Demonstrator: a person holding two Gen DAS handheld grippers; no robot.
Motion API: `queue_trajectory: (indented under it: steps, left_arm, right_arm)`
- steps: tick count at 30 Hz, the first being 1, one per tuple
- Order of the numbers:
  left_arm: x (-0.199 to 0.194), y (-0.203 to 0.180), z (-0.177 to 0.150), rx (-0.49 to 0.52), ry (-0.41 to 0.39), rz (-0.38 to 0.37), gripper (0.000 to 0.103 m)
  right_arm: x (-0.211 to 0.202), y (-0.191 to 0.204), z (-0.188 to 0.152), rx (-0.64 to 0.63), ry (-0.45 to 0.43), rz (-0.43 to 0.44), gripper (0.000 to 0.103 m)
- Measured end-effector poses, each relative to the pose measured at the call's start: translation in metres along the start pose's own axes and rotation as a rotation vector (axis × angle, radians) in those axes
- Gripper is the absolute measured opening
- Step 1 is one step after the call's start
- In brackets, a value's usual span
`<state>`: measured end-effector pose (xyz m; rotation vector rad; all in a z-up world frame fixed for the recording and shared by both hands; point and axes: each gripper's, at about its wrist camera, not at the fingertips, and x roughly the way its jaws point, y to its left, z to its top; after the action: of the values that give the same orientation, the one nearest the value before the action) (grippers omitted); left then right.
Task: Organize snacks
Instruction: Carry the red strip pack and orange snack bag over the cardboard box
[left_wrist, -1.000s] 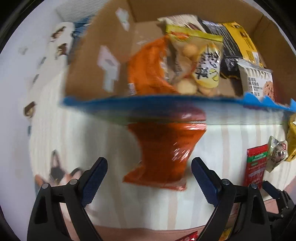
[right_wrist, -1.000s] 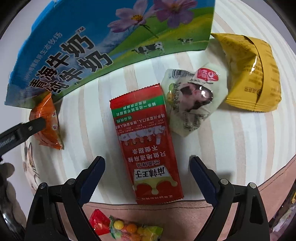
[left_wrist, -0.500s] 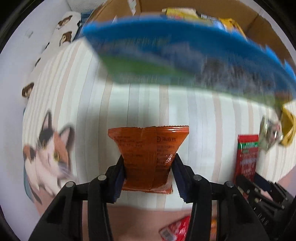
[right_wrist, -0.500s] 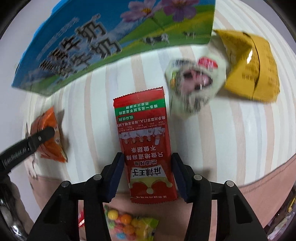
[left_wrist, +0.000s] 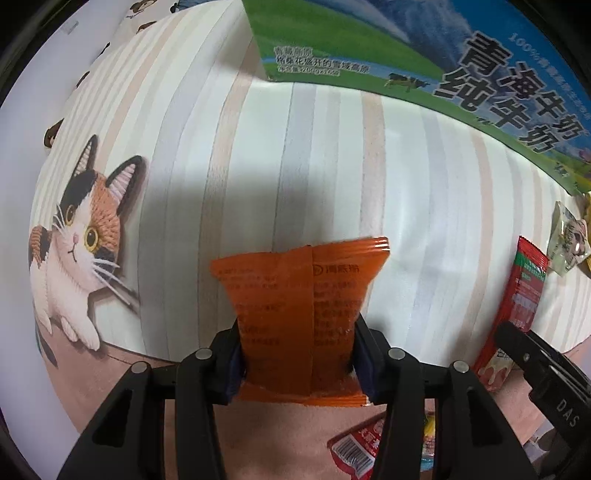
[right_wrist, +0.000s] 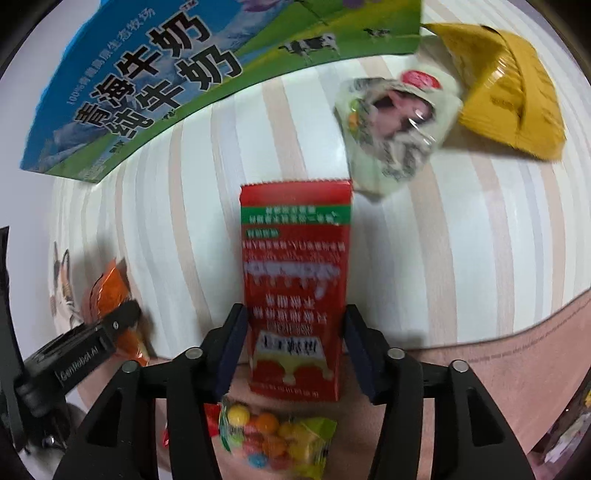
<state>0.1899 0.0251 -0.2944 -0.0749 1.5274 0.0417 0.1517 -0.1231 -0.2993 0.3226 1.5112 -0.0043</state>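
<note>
The left claw (left_wrist: 298, 360) pinches an orange packet (left_wrist: 299, 314) at lower center; the right claw (right_wrist: 293, 349) pinches a red packet (right_wrist: 295, 288) at center.

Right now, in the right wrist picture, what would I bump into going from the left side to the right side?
Cat picture → orange packet → red packet held in the right hand-held gripper → pale wrapped snack → yellow bag.
</note>
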Motion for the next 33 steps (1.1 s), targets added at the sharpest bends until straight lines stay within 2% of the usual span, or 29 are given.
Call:
queue_trajectory:
  steps: [3,4,8,11,15,19,25,29,30,33]
  left_arm:
    - [0.002,0.000,-0.002,-0.003,0.002,-0.001,0.047]
    - [0.008,0.014,-0.007,-0.004,0.001,-0.002,0.047]
    - [0.010,0.018,-0.002,-0.003,-0.001,0.000,0.047]
    - [0.012,0.010,0.010,-0.005,-0.014,-0.001,0.045]
    - [-0.002,0.008,0.002,0.015,-0.036,0.001,0.043]
    - [-0.018,0.009,0.000,0.010,-0.057,-0.020,0.043]
    - [-0.065,0.013,-0.006,0.007,-0.149,-0.056,0.043]
    - [-0.105,0.012,-0.004,0.015,-0.210,-0.110,0.043]
    - [-0.118,0.009,-0.002,0.022,-0.229,-0.129,0.043]
    - [-0.152,0.003,0.010,0.040,-0.274,-0.178,0.043]
  right_arm:
    - [0.008,0.009,0.004,-0.011,-0.001,-0.037,0.060]
    - [0.011,0.011,0.005,-0.007,-0.001,-0.043,0.062]
    - [0.016,0.018,0.004,-0.024,-0.015,-0.070,0.061]
    - [0.015,0.025,-0.002,-0.057,-0.034,-0.088,0.052]
    - [0.007,0.033,-0.015,-0.097,-0.063,-0.091,0.048]
    - [-0.014,0.029,-0.027,-0.098,-0.077,-0.033,0.047]
    - [-0.045,0.014,-0.040,-0.085,-0.098,0.049,0.046]
    - [-0.080,0.013,-0.039,-0.094,-0.137,0.109,0.046]
    - [-0.090,0.009,-0.026,-0.096,-0.150,0.140,0.046]
    - [-0.129,0.014,-0.019,-0.112,-0.198,0.200,0.046]
